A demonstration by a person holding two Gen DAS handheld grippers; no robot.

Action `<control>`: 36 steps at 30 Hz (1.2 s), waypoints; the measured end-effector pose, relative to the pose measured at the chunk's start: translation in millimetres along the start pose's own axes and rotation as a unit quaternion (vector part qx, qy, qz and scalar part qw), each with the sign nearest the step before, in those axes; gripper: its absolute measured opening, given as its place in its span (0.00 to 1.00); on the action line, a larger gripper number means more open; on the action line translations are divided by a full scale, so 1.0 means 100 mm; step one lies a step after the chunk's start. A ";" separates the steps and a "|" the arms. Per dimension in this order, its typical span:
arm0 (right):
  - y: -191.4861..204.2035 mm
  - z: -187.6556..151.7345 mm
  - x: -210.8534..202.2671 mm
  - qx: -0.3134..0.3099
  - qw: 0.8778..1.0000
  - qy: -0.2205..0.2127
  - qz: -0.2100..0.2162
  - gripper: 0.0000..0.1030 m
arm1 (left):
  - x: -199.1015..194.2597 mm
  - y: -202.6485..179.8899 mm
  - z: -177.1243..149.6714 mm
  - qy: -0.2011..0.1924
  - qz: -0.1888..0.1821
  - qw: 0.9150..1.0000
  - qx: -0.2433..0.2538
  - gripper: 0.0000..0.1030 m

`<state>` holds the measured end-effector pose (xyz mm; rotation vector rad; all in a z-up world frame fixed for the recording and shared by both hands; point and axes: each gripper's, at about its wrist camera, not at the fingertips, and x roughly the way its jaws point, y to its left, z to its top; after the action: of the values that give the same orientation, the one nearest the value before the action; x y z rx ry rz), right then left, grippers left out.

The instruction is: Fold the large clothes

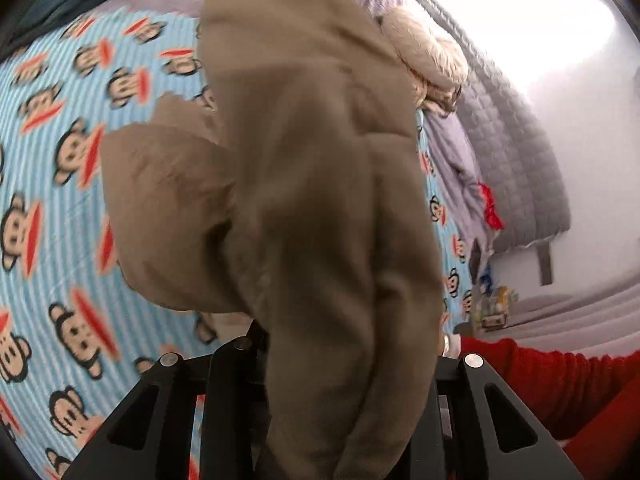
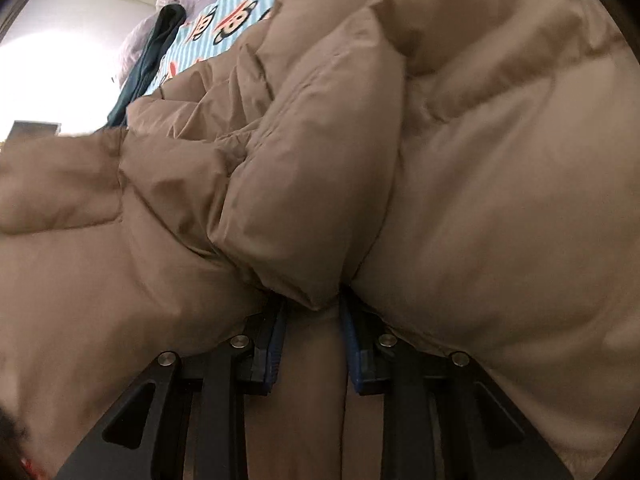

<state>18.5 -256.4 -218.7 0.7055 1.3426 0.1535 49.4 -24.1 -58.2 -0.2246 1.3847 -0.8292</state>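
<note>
Holding tan puffer coat [image 2: 460, 160] between both grippers over monkey bedsheet [image 1: 60, 168]. Left gripper [image 1: 344, 364] clamped on hanging fold, coat running long ahead of fingers. Right gripper [image 2: 312, 340] pinching bunched edge, bulk ahead.

A bedroom in a home, seen close over a bed.

A bed sheet [image 1: 60, 128] with pale blue and white stripes, printed all over with cartoon monkey faces, covers the mattress and fills much of the left wrist view. Along its far side lies a rumpled lilac quilt [image 1: 456, 148], and beyond that stands a grey padded, stitched headboard [image 1: 516, 160] against a plain white wall [image 1: 592, 200]. A dark teal garment [image 2: 154, 52] lies at one edge of the sheet. A bulky tan padded coat [image 2: 480, 160] with a cream fur trim [image 1: 428, 56] is spread over the bed.
</note>
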 end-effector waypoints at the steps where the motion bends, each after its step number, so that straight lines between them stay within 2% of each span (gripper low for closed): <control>1: -0.04 0.01 0.00 0.005 1.000 0.004 0.009 0.25 | 0.08 -0.14 0.05 0.005 0.014 1.000 0.006 0.30; 6: -0.21 0.09 -0.03 0.035 0.997 0.034 0.066 0.24 | 0.34 -0.61 0.23 0.012 0.065 0.998 0.021 0.30; 8: -0.25 0.12 -0.13 0.043 0.995 0.048 0.078 0.25 | 0.34 -0.69 0.29 0.014 0.081 0.996 0.022 0.30; 10: -0.31 0.14 -0.38 0.036 0.995 0.042 0.084 0.25 | 0.46 -0.86 0.35 0.018 0.106 0.994 0.028 0.30; 12: -0.39 0.14 -0.66 0.022 0.997 0.032 0.071 0.27 | 0.55 -0.93 0.25 0.024 0.128 0.991 0.036 0.30; 14: -0.50 0.11 -0.98 0.005 0.999 0.010 0.039 0.27 | 0.71 -1.07 0.26 0.032 0.149 0.987 0.043 0.31; 16: -0.68 0.05 -1.28 0.003 1.000 -0.013 0.018 0.27 | 0.92 -1.18 0.30 0.043 0.158 0.985 0.051 0.31; 18: -0.89 -0.01 -1.50 0.019 0.999 -0.030 0.014 0.27 | 1.13 -1.30 0.30 0.056 0.162 0.984 0.058 0.34; 20: -1.09 -0.08 -1.65 0.038 0.998 -0.040 0.012 0.27 | 1.40 -1.41 0.34 0.075 0.150 0.984 0.064 0.51; 21: -1.19 -0.13 -1.71 0.047 0.998 -0.045 0.013 0.27 | 1.51 -1.44 0.36 0.084 0.140 0.985 0.065 0.56; 23: -1.38 -0.26 -1.80 0.062 0.997 -0.054 0.013 0.27 | 1.76 -1.48 0.40 0.100 0.097 0.989 0.055 0.71; 25: -1.57 -0.39 -1.92 0.078 0.995 -0.060 0.018 0.29 | 1.92 -1.46 0.45 0.108 0.055 0.991 0.048 0.77; 27: -1.66 -0.51 -2.01 0.087 0.994 -0.065 0.021 0.39 | 2.06 -1.42 0.50 0.115 0.021 0.992 0.045 0.77; 29: -1.73 -0.64 -2.11 0.091 0.993 -0.070 0.022 0.59 | 2.14 -1.38 0.55 0.121 -0.017 0.992 0.030 0.77; 30: -1.75 -0.71 -2.16 0.092 0.993 -0.073 0.024 0.61 | 2.18 -1.35 0.59 0.126 -0.035 0.991 0.018 0.77; 33: -1.74 -0.94 -2.30 0.083 0.992 -0.079 0.049 0.64 | 2.23 -1.30 0.67 0.136 -0.045 0.990 -0.010 0.77; 36: -1.65 -1.17 -2.45 0.058 0.991 -0.084 0.089 0.77 | 2.26 -1.34 0.72 0.142 -0.036 0.989 -0.010 0.77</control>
<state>-198.0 -461.4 -110.8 0.9162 1.1331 0.1552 55.3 -284.7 -138.1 -0.1782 1.6596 -0.9340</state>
